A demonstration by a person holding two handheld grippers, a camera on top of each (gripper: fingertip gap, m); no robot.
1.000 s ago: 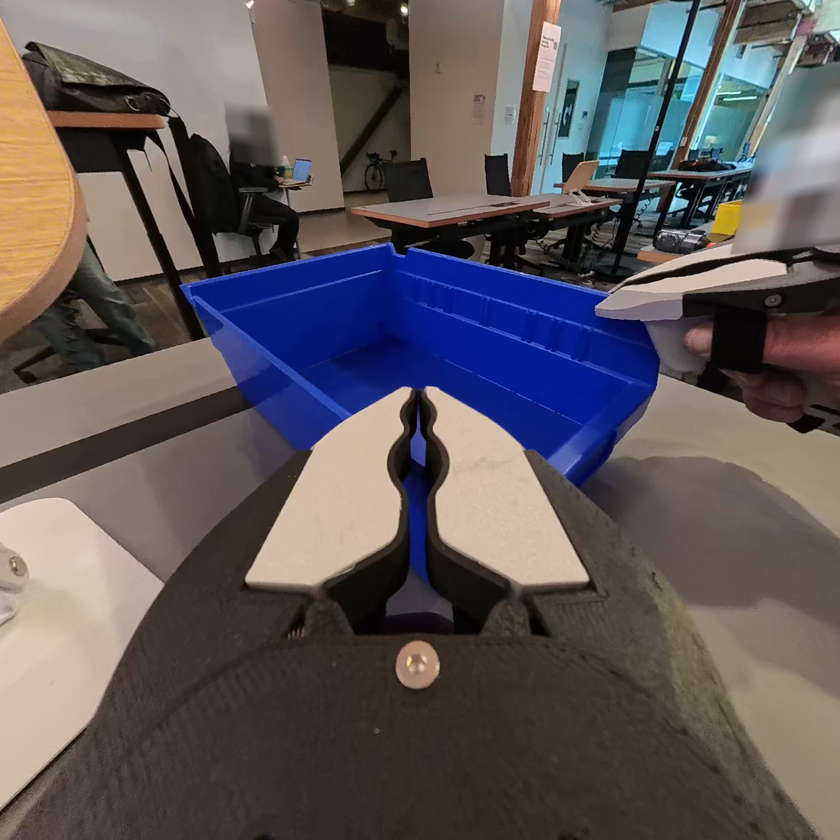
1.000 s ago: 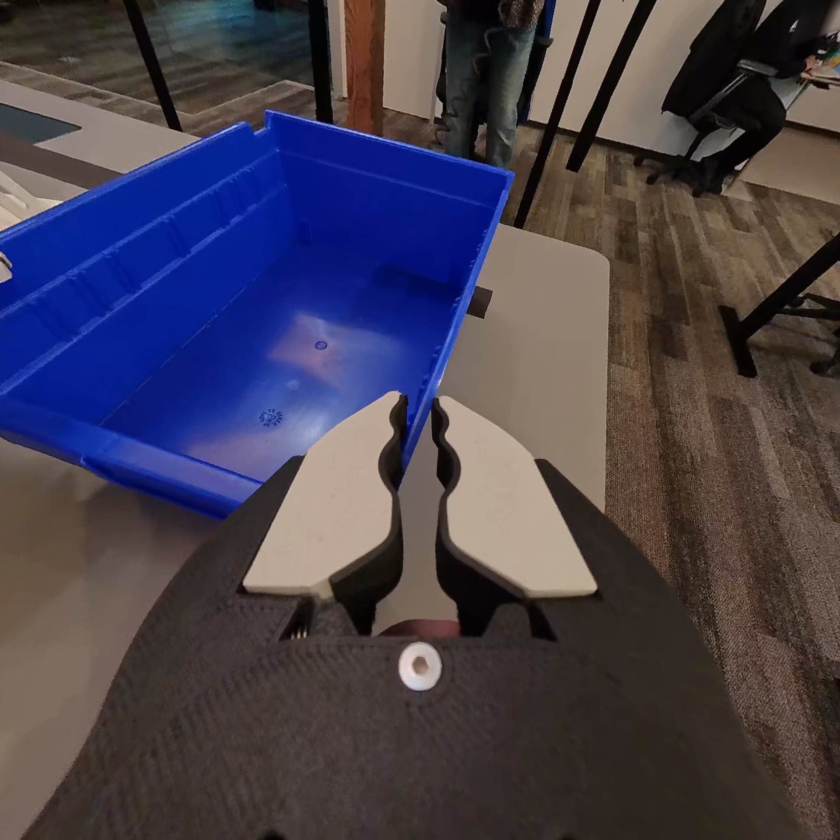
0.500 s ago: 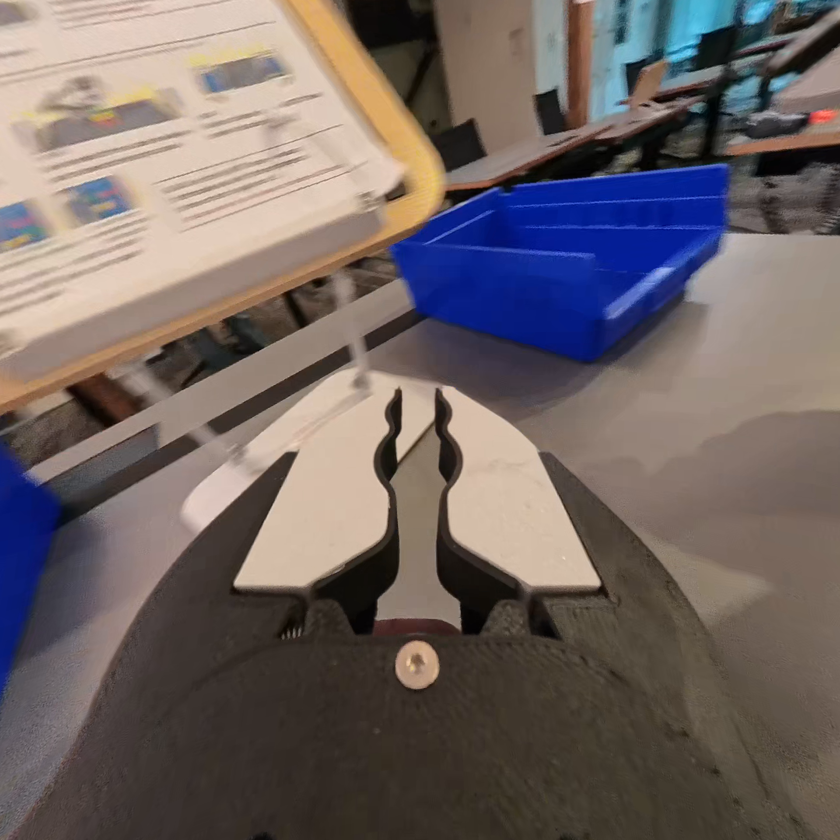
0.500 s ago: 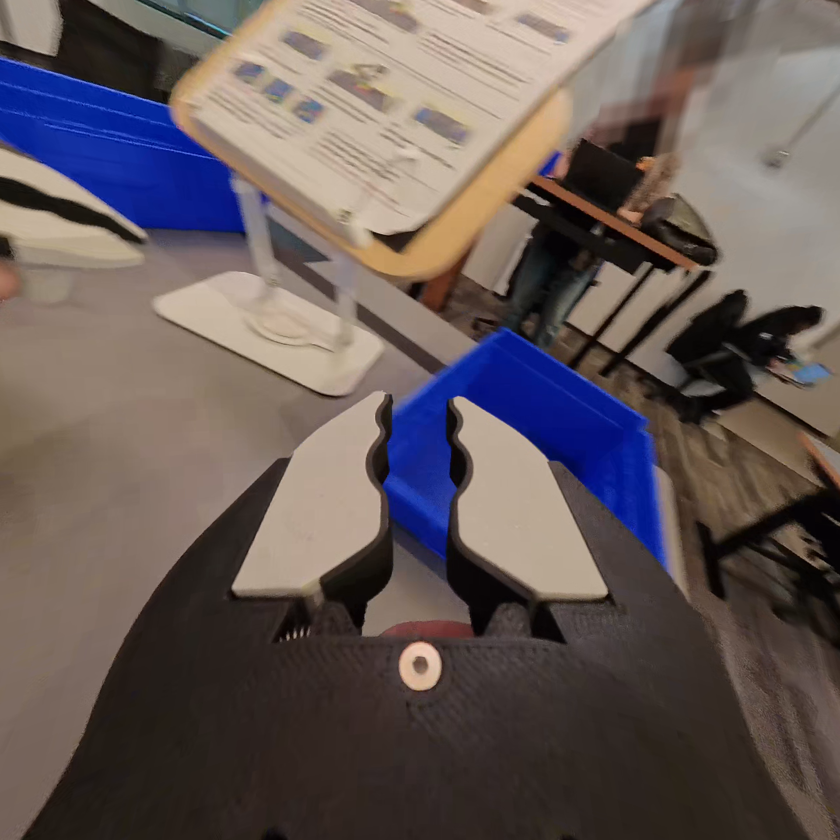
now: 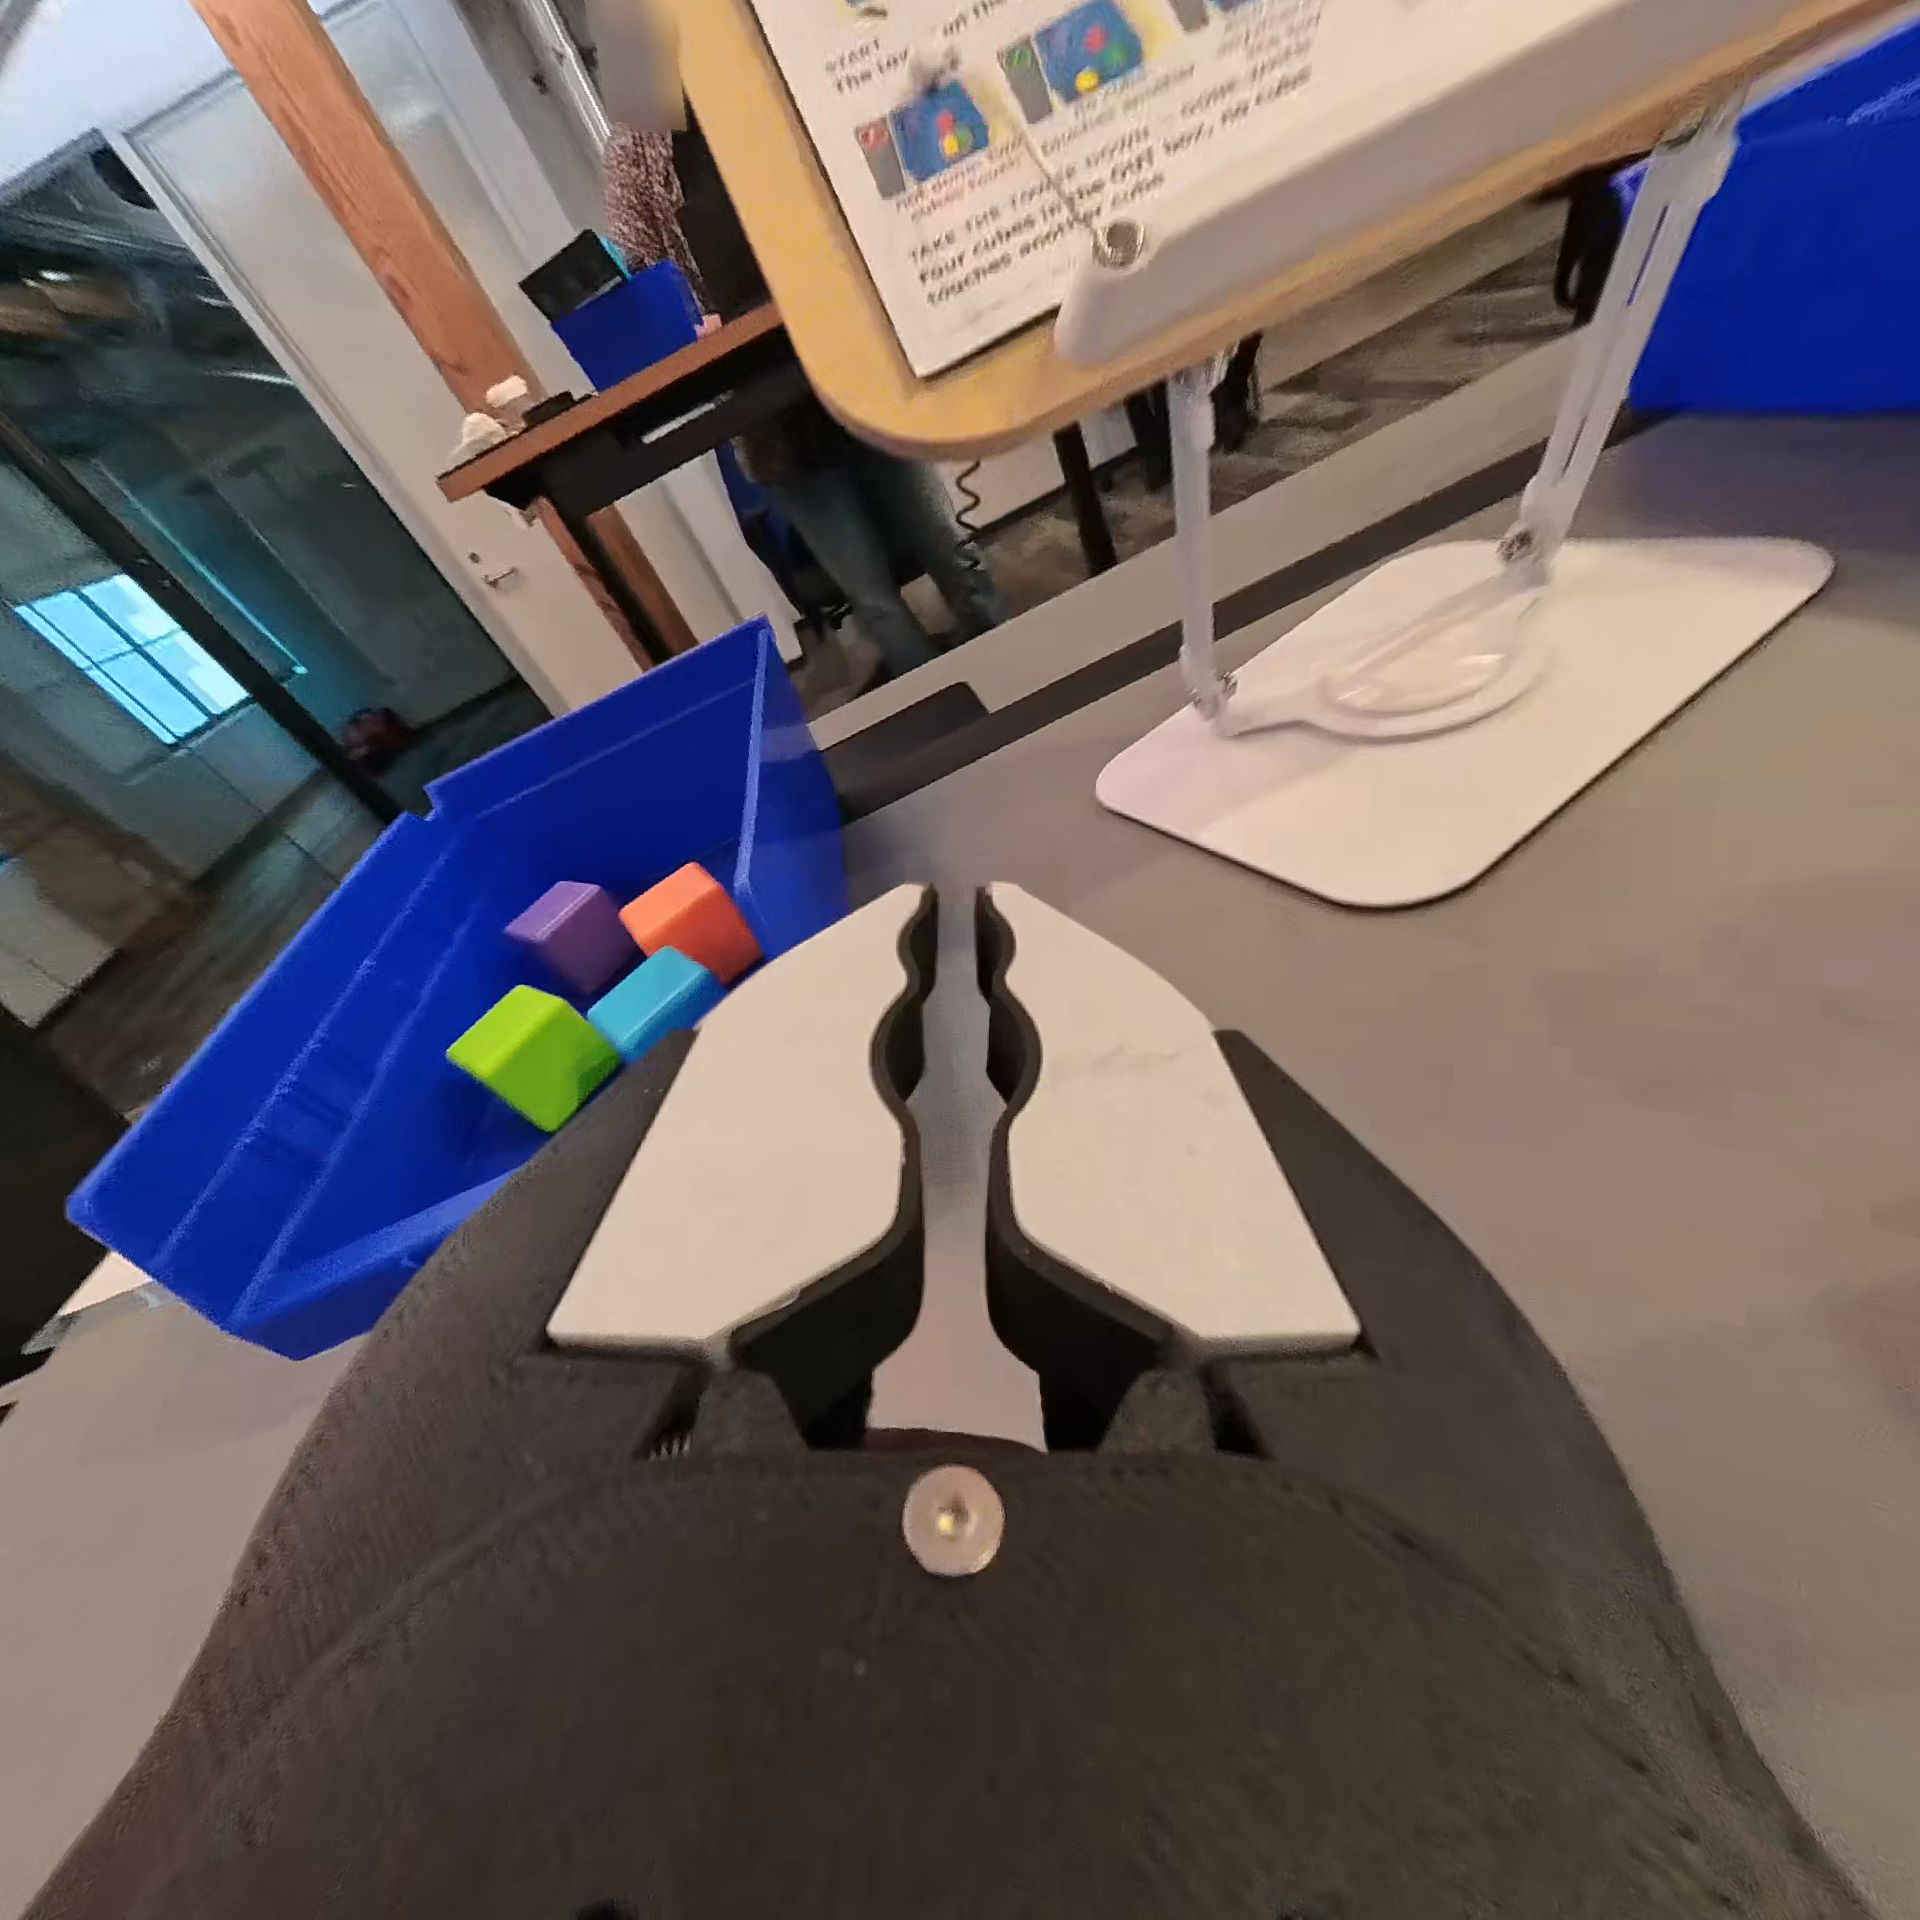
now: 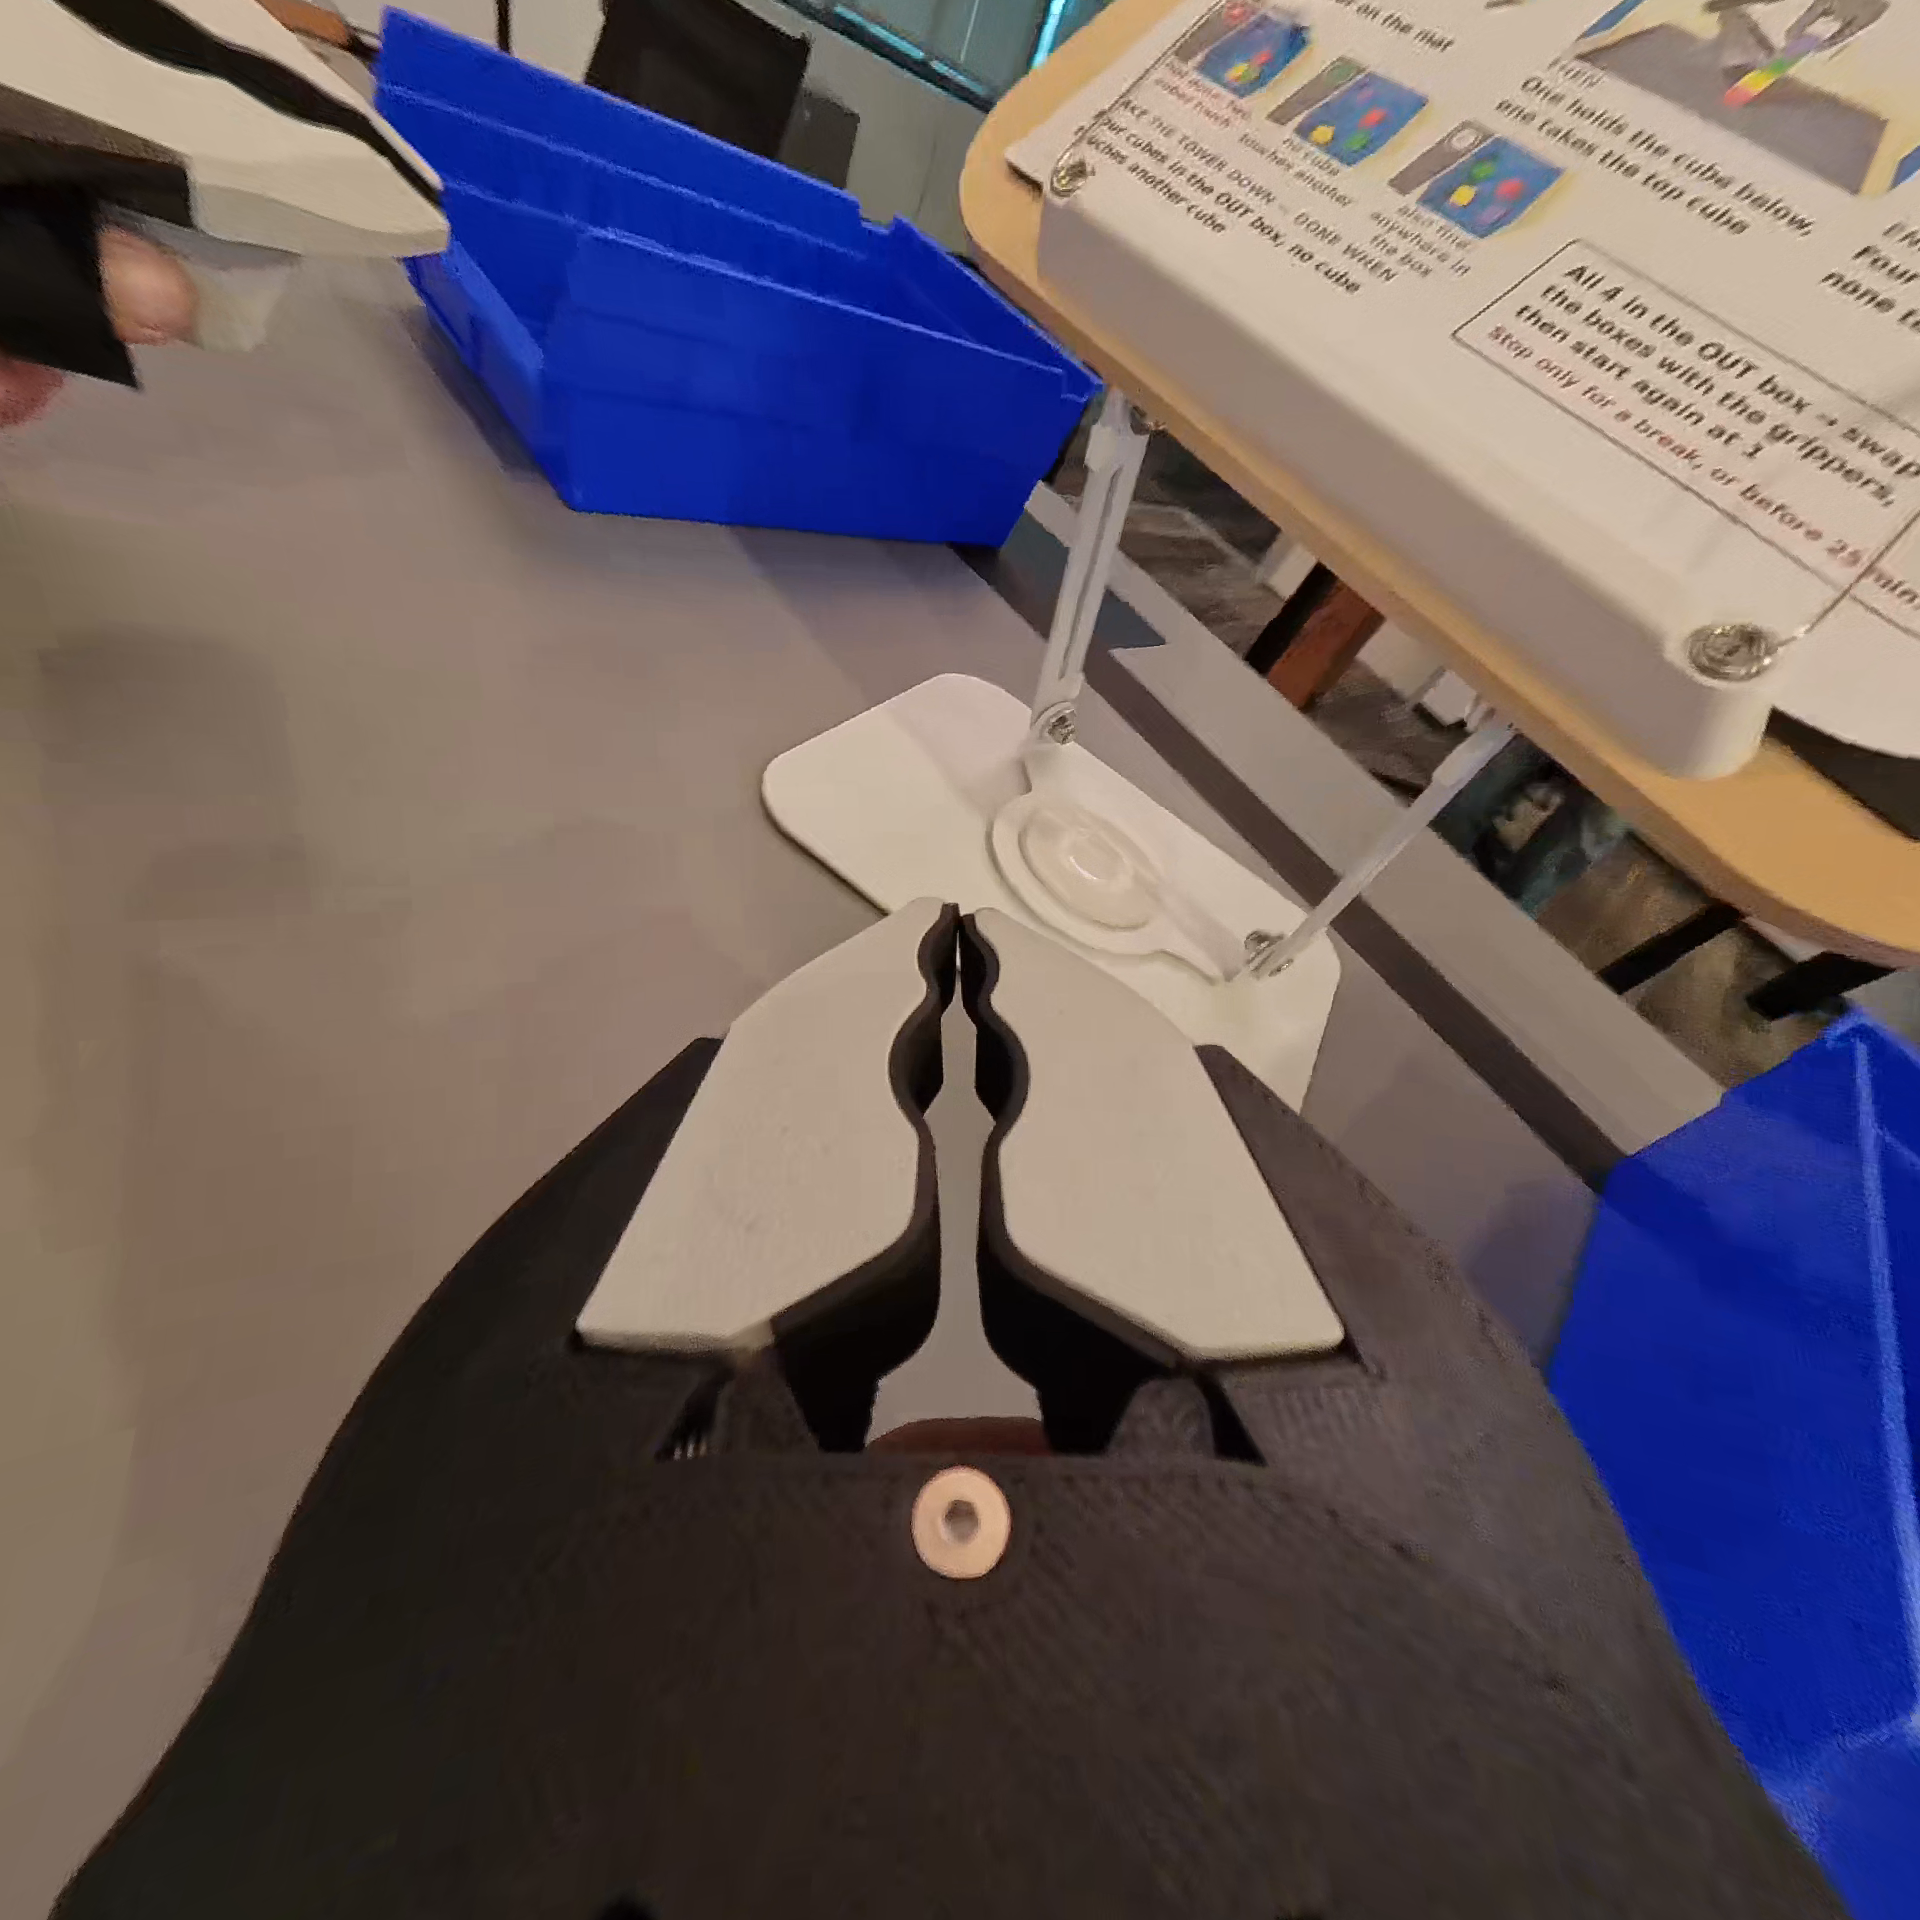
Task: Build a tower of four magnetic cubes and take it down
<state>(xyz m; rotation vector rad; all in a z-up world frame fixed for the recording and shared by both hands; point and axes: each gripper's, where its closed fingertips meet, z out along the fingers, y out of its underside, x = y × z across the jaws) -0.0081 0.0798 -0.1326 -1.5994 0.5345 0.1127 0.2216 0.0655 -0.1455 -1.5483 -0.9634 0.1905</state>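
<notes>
Four cubes lie in a blue bin [image 5: 312, 1060] at the left of the left wrist view: purple [image 5: 571, 930], orange [image 5: 691, 920], light blue [image 5: 655, 1003] and green [image 5: 530, 1055]. They sit close together near the bin's right wall. My left gripper [image 5: 954, 894] is over the grey table just right of that bin, its fingers almost together and empty. My right gripper [image 6: 958, 920] is shut and empty, pointing at the white stand base [image 6: 894, 790]. The left gripper [image 6: 416, 223] also shows at the top left of the right wrist view, above the bin [image 6: 727, 416], whose cubes are hidden there.
A tilted wooden board with an instruction sheet [image 6: 1455, 312] stands on thin legs on the white base [image 5: 1455, 748] at the back of the grey table [image 5: 1558, 1143]. A second blue bin [image 6: 1745, 1351] is at the right. A person stands behind the table. Left tips to right tips: about 25 cm.
Both grippers have swung left, away from the empty blue bin. The left now faces the bin with the cubes. The right has closed fully and faces the stand.
</notes>
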